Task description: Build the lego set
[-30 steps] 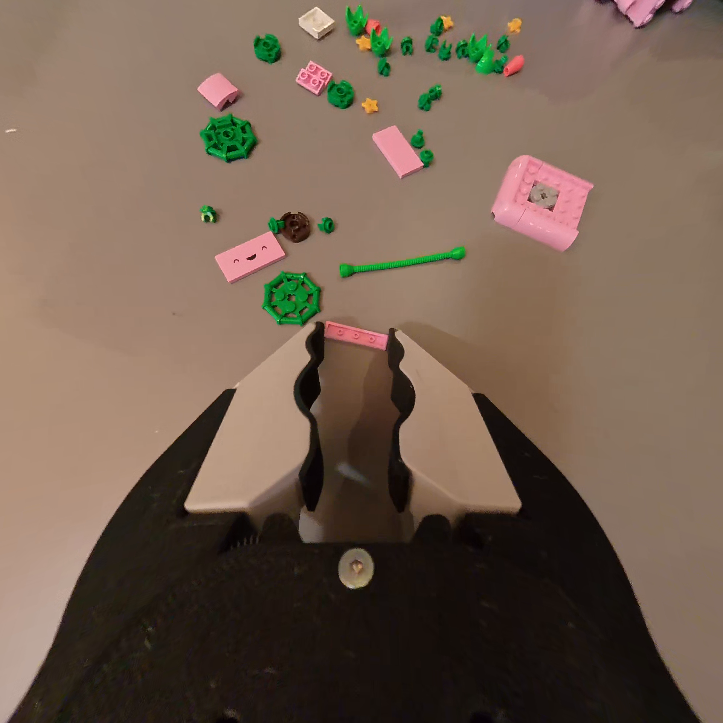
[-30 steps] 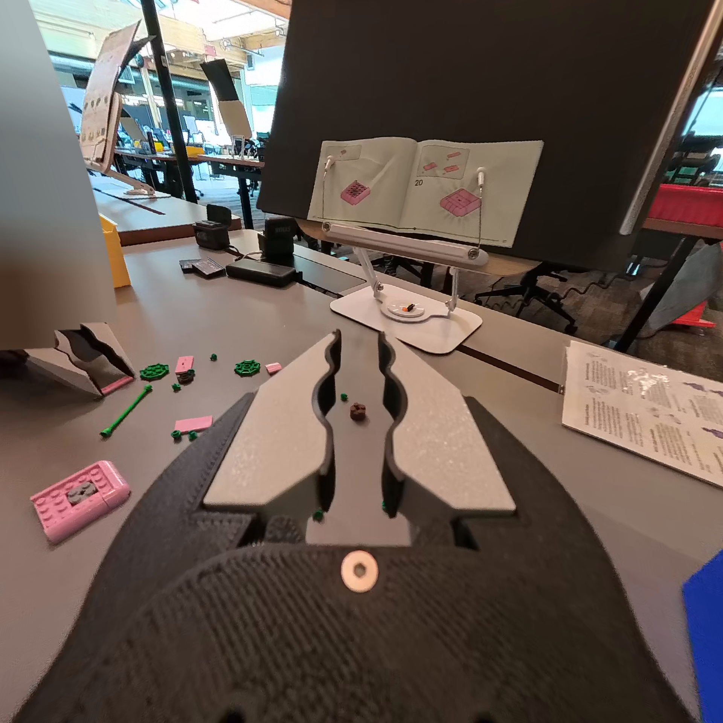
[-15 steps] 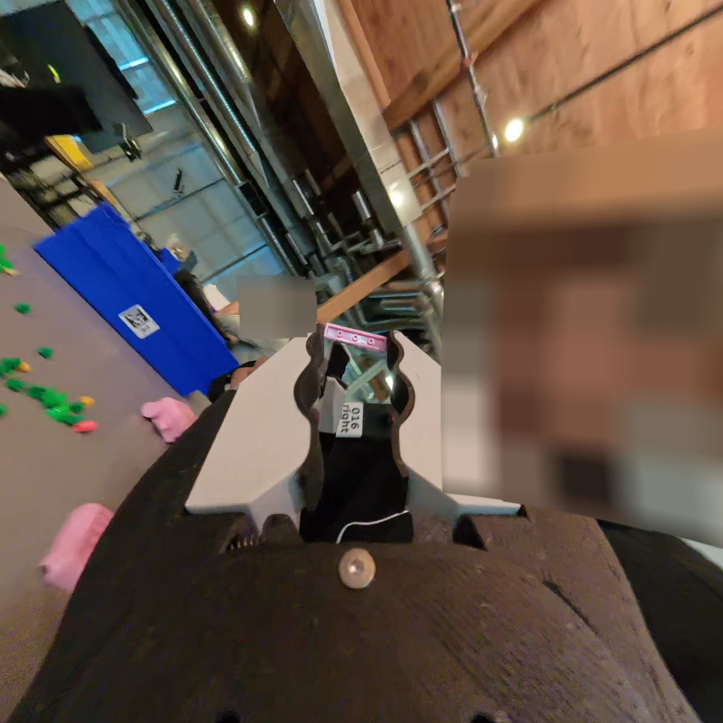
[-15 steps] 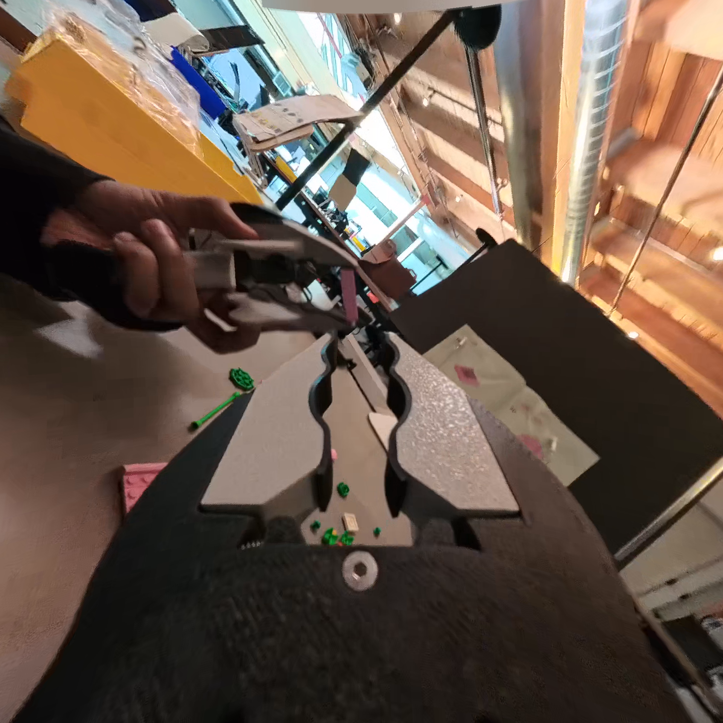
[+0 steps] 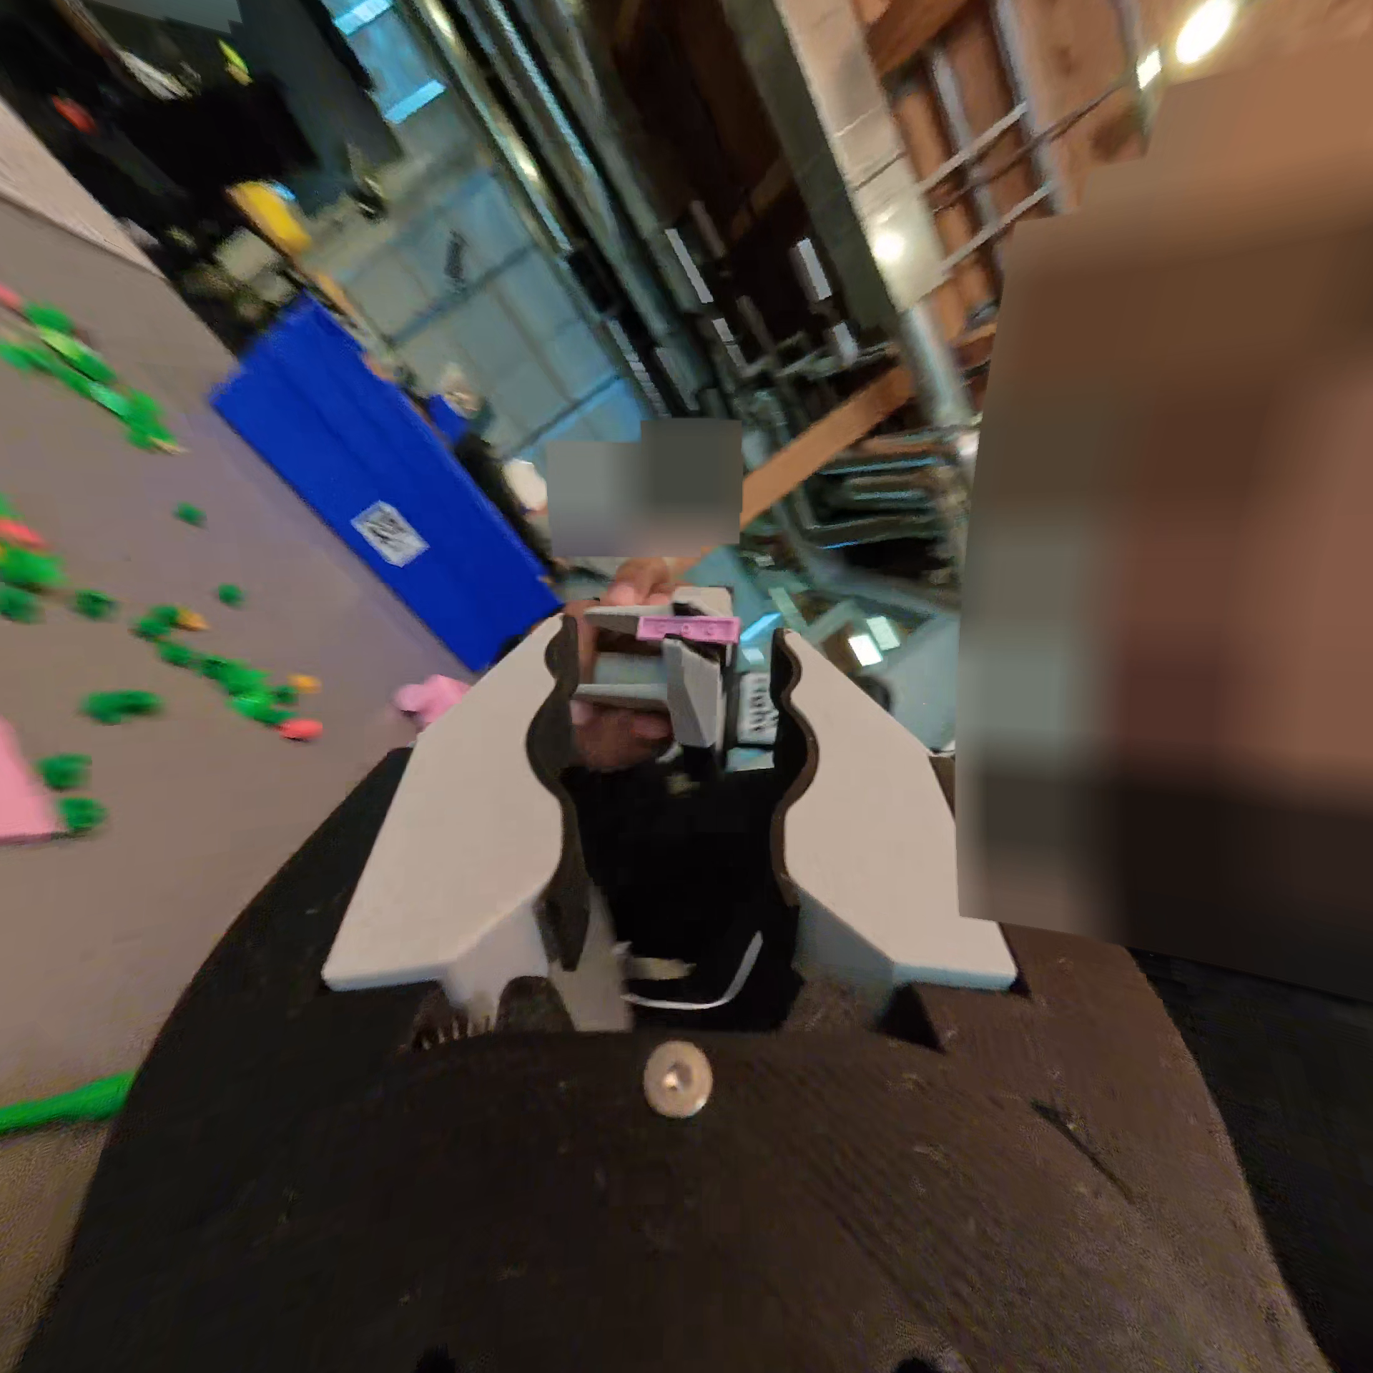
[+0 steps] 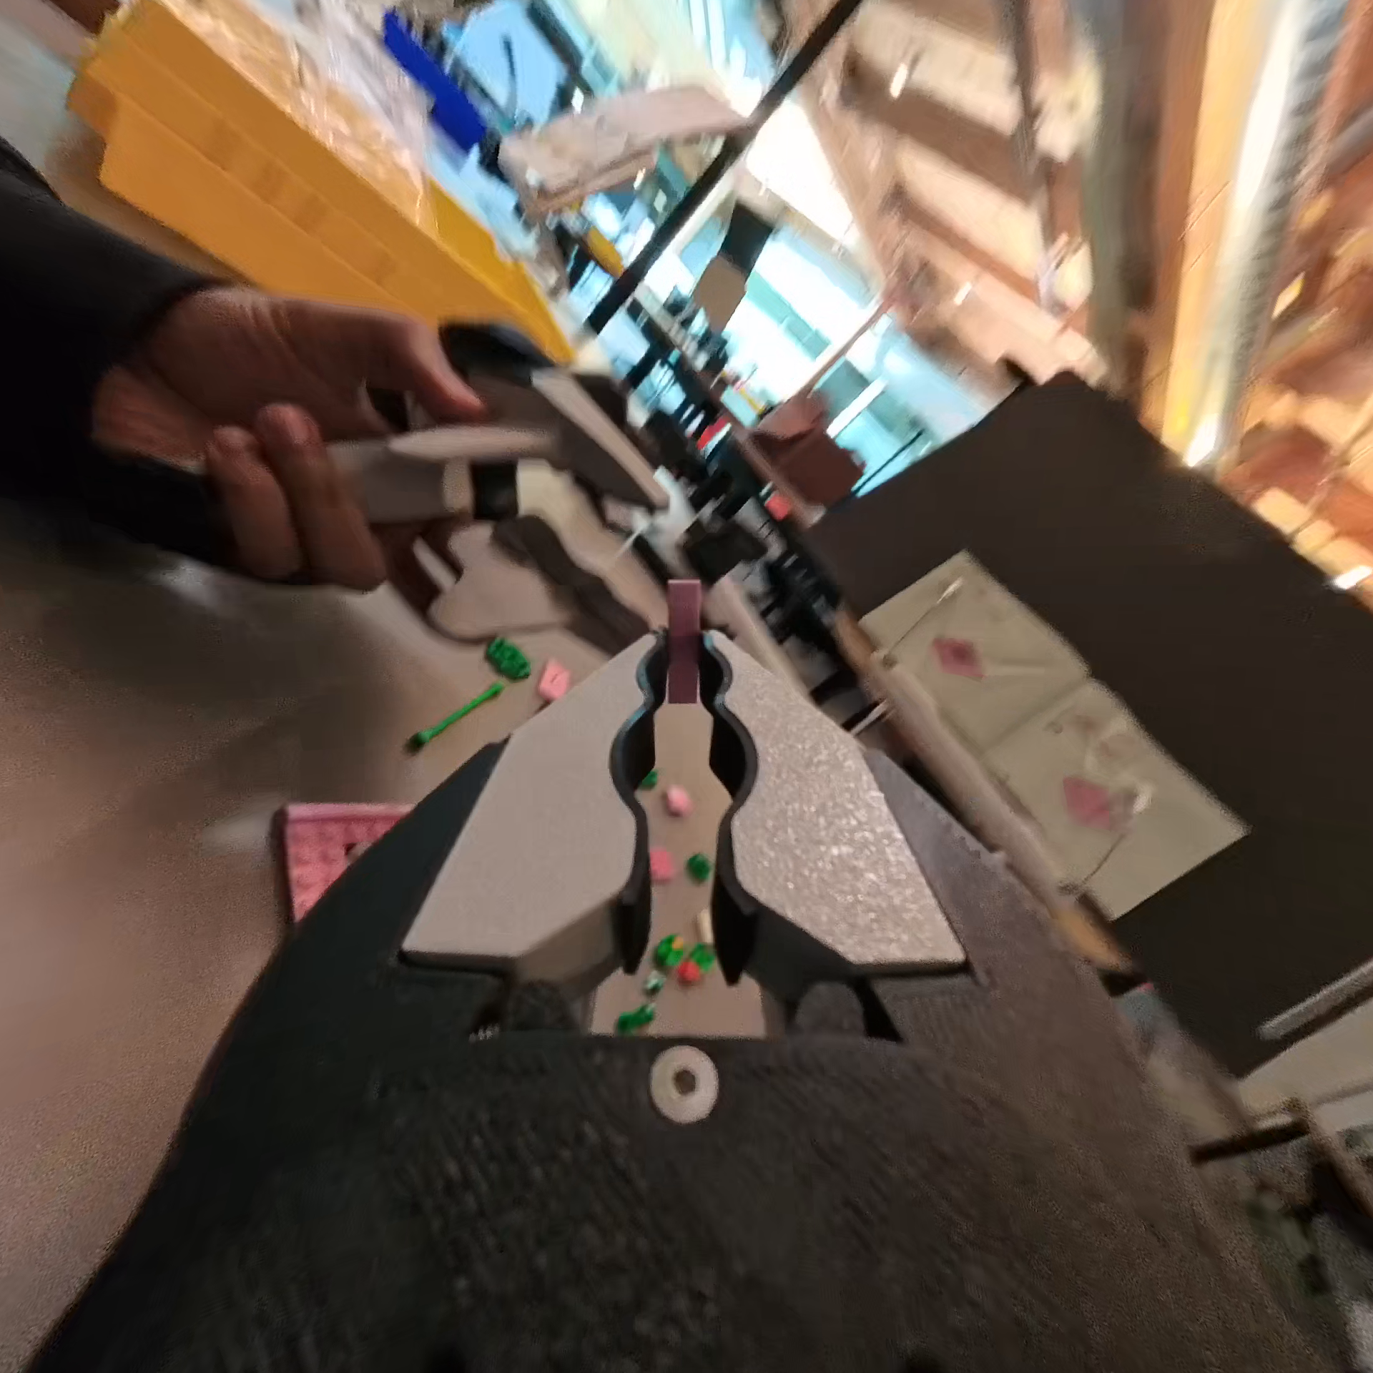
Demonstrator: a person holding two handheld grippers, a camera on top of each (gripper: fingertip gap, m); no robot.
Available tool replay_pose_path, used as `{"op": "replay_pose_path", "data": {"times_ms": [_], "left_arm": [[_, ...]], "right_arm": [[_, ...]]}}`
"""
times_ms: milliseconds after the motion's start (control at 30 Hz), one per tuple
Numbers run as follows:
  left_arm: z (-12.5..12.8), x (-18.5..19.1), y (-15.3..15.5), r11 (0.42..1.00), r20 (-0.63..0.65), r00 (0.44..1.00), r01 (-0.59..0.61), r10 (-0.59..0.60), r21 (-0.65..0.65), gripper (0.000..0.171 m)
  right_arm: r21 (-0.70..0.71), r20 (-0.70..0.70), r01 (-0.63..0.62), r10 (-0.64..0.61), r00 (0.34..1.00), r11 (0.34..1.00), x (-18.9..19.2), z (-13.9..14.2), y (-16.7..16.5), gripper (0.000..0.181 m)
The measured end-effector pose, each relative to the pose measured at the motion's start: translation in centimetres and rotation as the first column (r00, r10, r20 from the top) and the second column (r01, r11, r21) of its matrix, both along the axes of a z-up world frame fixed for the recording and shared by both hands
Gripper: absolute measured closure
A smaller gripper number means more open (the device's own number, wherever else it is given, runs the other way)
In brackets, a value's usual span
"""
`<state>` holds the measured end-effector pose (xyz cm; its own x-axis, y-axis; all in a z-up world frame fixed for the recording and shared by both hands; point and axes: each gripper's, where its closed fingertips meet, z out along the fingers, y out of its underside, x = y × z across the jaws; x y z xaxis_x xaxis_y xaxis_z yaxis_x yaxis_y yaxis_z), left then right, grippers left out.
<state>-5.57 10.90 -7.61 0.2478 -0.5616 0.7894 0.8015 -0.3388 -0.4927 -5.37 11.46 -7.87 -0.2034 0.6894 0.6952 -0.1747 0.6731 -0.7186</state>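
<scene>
Both wide-angle views are motion-blurred, edges bent, with bright ceiling lamps and glaring windows.

A grey table (image 6: 148, 713) is carrying scattered Lego parts: a green rod (image 6: 455, 718), small green pieces (image 5: 245, 680), a pink studded plate (image 6: 327, 854) and an open instruction booklet (image 6: 1025, 735), all lying directly on it.
</scene>
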Motion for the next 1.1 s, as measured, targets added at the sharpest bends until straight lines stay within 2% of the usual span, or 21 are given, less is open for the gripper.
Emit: {"op": "replay_pose_path", "data": {"times_ms": [33,100,133,200,267,300,400,600,800,867,967,1100], "left_arm": [[-0.2,-0.7,-0.2,0.999,-0.106,0.993,-0.048,0.047,-0.001,0.120],[-1.7,-1.3,-0.4,0.992,-0.375,0.921,-0.120,0.103,-0.024,0.114],[-2.9,-1.3,-0.4,0.989,-0.513,0.852,-0.145,0.103,-0.042,0.111],[-6.0,-1.3,-0.5,0.979,-0.733,0.677,-0.188,0.066,-0.085,0.104],[-9.0,-0.6,-0.8,0.974,-0.856,0.516,-0.178,-0.026,-0.137,0.097],[-10.3,0.0,-0.8,0.970,-0.884,0.460,-0.169,-0.079,-0.174,0.095],[-11.6,1.3,-0.9,0.967,-0.919,0.365,-0.142,-0.147,-0.211,0.092],[-12.5,1.8,-1.0,0.962,-0.926,0.323,-0.123,-0.195,-0.245,0.093],[-13.6,2.3,-1.2,0.959,-0.954,0.201,-0.129,-0.224,-0.252,0.098],[-13.9,2.4,-1.2,0.957,-0.956,0.177,-0.130,-0.235,-0.260,0.099],[-14.0,2.4,-1.2,0.955,-0.954,0.178,-0.129,-0.243,-0.267,0.101],[-13.7,2.3,-1.2,0.957,-0.950,0.208,-0.126,-0.234,-0.263,0.103]], "right_arm": [[-0.033,0.102,0.009,-0.005,0.995,0.999,-0.5,-1.3,0.4,0.175],[-0.115,0.342,0.019,0.021,0.939,0.993,-1.0,-4.6,0.5,0.176],[-0.155,0.441,0.028,0.044,0.896,0.987,-1.0,-6.2,0.3,0.175],[-0.214,0.590,0.042,0.094,0.801,0.976,-0.6,-8.9,-0.3,0.175],[-0.237,0.673,0.044,0.132,0.728,0.970,-0.2,-10.8,-0.9,0.175],[-0.234,0.694,0.049,0.132,0.708,0.971,-0.2,-11.4,-1.0,0.175],[-0.206,0.720,0.049,0.118,0.684,0.977,-0.2,-12.5,-0.9,0.175],[-0.196,0.734,0.021,0.132,0.666,0.980,0.1,-13.1,-1.2,0.175],[-0.174,0.723,0.025,0.111,0.681,0.984,0.1,-12.9,-0.6,0.165],[-0.183,0.718,0.023,0.118,0.686,0.983,0.1,-12.7,-0.7,0.164],[-0.183,0.715,0.020,0.119,0.689,0.983,0.2,-12.6,-0.7,0.163],[-0.190,0.699,0.014,0.125,0.704,0.982,0.2,-12.2,-0.6,0.168]]}}
